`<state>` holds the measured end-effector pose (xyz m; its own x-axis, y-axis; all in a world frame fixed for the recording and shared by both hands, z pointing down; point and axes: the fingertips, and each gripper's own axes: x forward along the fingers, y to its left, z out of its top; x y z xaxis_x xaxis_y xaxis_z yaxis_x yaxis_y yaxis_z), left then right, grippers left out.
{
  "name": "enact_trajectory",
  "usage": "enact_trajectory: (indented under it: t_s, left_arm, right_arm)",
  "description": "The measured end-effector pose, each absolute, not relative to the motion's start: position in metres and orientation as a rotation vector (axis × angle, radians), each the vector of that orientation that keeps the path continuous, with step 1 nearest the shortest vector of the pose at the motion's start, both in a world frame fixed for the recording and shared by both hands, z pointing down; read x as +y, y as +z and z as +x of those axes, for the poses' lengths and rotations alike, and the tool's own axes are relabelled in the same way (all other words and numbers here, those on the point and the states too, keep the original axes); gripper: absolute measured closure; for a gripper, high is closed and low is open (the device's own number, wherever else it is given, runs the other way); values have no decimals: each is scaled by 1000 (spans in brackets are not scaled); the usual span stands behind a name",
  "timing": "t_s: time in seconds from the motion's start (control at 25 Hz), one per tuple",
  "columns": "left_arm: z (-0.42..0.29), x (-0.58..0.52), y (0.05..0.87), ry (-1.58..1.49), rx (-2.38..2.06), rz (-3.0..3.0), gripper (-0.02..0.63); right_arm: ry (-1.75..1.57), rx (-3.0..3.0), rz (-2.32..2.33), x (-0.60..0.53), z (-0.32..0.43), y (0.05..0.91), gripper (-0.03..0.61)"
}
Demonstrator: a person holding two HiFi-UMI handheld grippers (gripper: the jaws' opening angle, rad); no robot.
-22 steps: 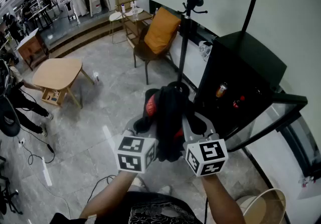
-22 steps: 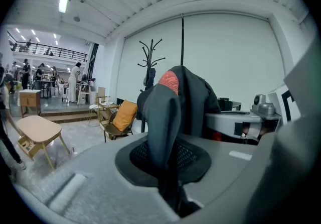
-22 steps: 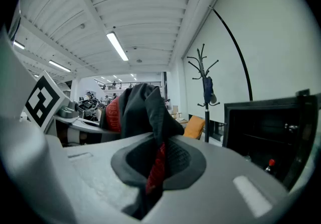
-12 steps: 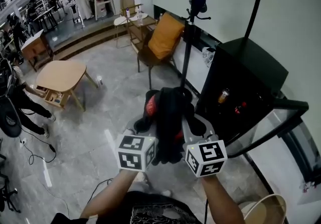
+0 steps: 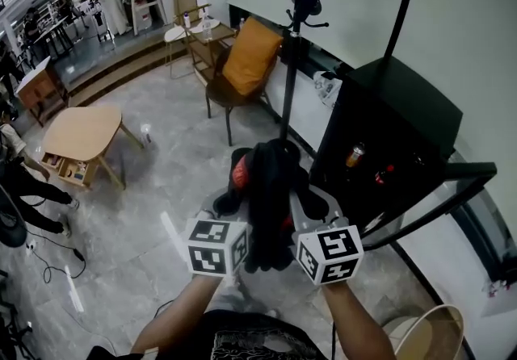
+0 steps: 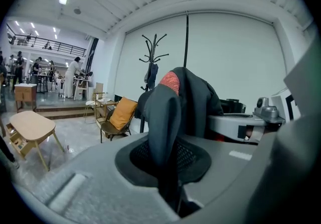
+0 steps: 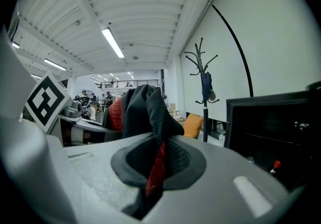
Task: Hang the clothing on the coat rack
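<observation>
Facing 1 coat rack (image 5: 292,43), 2 grippers, left gripper (image 6: 168,165) and right gripper (image 7: 150,168), fingers (image 6: 90,183) clamped on 1 dark garment (image 5: 271,189)

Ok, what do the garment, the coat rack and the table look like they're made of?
The garment is soft matte black cloth with a red patch; it folds and droops limply. The coat rack looks like dark painted metal, going by its thin pole and curved hooks. The table seems pale wood, with a light tan top and legs.
</observation>
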<state>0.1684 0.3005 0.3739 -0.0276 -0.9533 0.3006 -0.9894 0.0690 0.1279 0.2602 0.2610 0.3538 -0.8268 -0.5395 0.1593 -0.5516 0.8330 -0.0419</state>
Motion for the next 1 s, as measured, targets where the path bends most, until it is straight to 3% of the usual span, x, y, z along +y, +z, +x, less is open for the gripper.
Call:
enact_trajectory:
  t_s: [1.0]
  left_arm:
    - [-11,184,358,134,-1911,2095,580]
  right_arm:
    - [132,-2788,1060,148,86,338,557]
